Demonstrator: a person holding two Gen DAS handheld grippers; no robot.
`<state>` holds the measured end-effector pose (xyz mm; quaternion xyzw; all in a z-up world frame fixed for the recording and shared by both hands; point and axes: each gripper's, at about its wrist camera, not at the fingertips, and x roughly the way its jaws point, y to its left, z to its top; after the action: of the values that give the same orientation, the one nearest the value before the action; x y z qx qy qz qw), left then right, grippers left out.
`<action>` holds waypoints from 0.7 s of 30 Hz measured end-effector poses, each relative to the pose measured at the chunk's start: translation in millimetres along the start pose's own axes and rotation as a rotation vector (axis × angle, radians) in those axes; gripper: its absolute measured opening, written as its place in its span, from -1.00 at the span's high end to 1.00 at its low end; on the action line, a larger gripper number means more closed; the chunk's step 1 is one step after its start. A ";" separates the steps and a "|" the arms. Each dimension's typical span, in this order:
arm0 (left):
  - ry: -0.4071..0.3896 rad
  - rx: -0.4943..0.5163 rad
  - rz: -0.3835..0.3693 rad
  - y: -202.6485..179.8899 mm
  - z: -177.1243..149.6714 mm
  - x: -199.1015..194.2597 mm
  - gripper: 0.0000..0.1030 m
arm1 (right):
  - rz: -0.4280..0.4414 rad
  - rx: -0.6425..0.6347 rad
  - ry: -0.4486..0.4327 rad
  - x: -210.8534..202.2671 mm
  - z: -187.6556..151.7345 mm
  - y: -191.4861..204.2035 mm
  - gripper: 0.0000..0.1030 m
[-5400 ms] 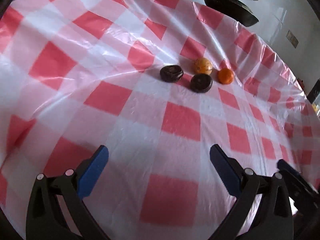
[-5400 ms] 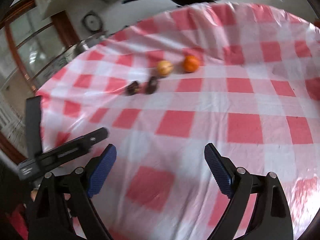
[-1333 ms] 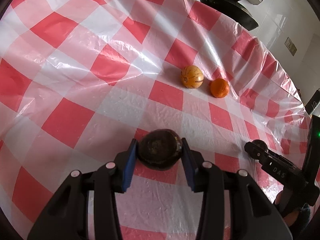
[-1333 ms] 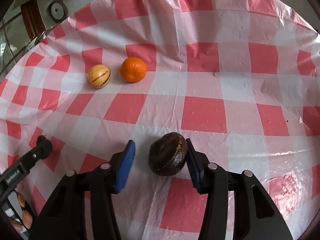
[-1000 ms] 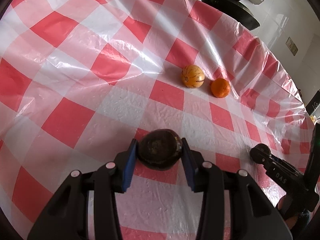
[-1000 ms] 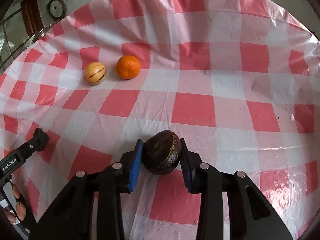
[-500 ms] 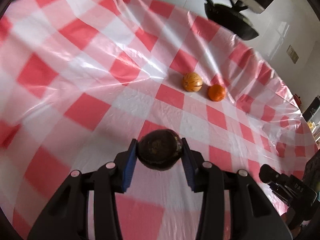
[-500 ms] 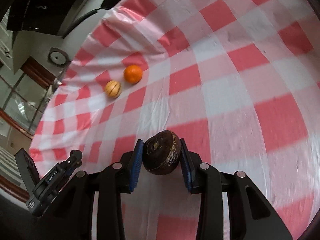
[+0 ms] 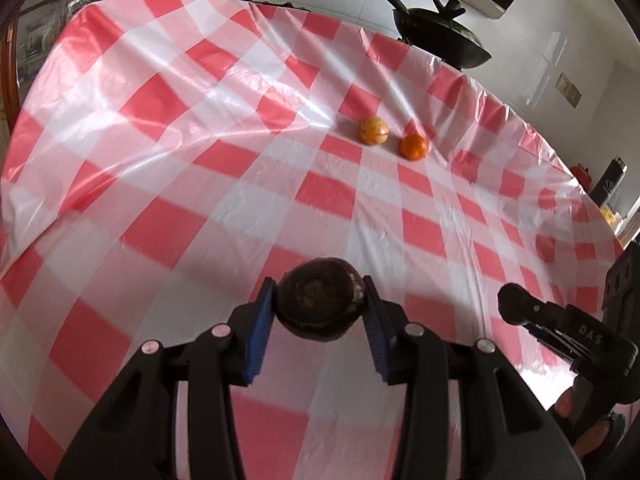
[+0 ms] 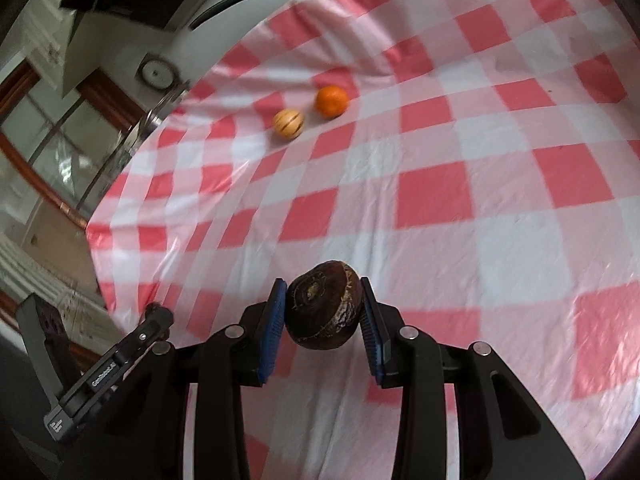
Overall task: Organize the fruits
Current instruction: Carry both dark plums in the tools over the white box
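- Kitchen-like room: dark pan (image 9: 440,36) beyond the far edge, glazed wooden doors (image 10: 60,152) to one side.
- Table (image 9: 168,128) draped in glossy red-and-white check plastic, creased; probably slick, so round fruit likely to roll when set down.
- Left hand-held gripper (image 9: 319,314) clamped on a dark round fruit (image 9: 320,304), blue pads on opposite flanks, lifted clear of the cloth.
- Right hand-held gripper (image 10: 323,316) likewise clamped on a second dark fruit (image 10: 324,306), stem scar facing the camera.
- Both dark fruits apparently firm-skinned, light, roughly wrinkled: good grip across the widest middle; hard squeezing unwise.
- Striped yellow fruit (image 9: 373,130) and orange (image 9: 413,147) resting just beside each other, well apart from both grippers; smooth, prone to slip.
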<state>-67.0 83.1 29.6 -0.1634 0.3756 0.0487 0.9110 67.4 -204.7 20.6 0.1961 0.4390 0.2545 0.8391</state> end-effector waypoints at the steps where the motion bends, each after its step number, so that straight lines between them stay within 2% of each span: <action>1: 0.003 -0.001 0.001 1.7 -3.1 -1.8 0.17 | 0.003 -0.017 0.005 0.0 -4.2 6.3 0.31; 5: 0.003 -0.004 0.001 11.1 -15.6 -15.7 0.17 | 0.021 -0.079 0.028 0.0 -18.8 29.3 0.31; 10: -0.028 0.007 0.036 28.0 -25.7 -40.4 0.17 | 0.037 -0.173 0.063 3.4 -41.3 63.7 0.31; 13: -0.033 -0.019 0.047 47.4 -33.5 -54.2 0.17 | 0.053 -0.212 0.087 7.4 -54.4 83.2 0.31; 21: -0.059 -0.056 0.103 95.4 -55.5 -92.1 0.17 | 0.096 -0.410 0.138 12.4 -102.6 153.3 0.31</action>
<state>-190.0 157.5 32.3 -0.1680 0.3551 0.1108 0.9129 -51.5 -64.7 42.2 0.0243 0.4248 0.3910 0.8161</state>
